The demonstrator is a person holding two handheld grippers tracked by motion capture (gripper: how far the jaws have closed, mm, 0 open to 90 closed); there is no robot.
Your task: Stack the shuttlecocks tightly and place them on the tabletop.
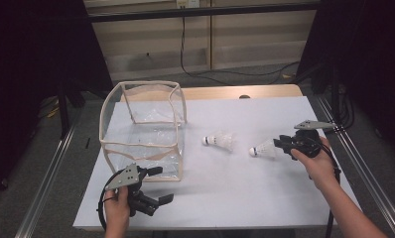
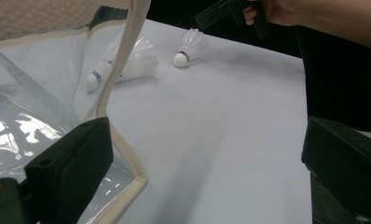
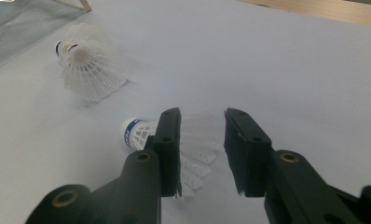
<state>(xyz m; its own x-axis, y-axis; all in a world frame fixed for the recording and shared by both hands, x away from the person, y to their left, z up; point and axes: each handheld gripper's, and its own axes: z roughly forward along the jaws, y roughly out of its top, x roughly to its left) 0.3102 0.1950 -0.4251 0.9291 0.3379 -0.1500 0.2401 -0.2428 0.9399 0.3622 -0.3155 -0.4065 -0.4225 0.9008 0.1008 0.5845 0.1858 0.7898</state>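
Observation:
Two white shuttlecocks lie on the white table sheet (image 1: 235, 193). The nearer shuttlecock (image 1: 264, 149) (image 3: 133, 132) (image 2: 188, 49) has its feather skirt between the jaws of my right gripper (image 1: 281, 145) (image 3: 202, 140). Those jaws stand apart on either side of the skirt, the shuttlecock rests on the table, and its cork points left. The second shuttlecock (image 1: 220, 141) (image 3: 88, 67) (image 2: 127, 65) lies farther left, close to a clear bag with beige trim (image 1: 138, 145) (image 2: 125, 56). My left gripper (image 1: 161, 184) (image 2: 207, 154) is wide open at the bag's front corner with nothing between its fingers.
The clear bag stands open-topped on the left half of the table. A wooden table edge (image 1: 220, 92) runs along the back, and metal rails (image 1: 359, 163) flank both sides. Bare white sheet lies between the two grippers.

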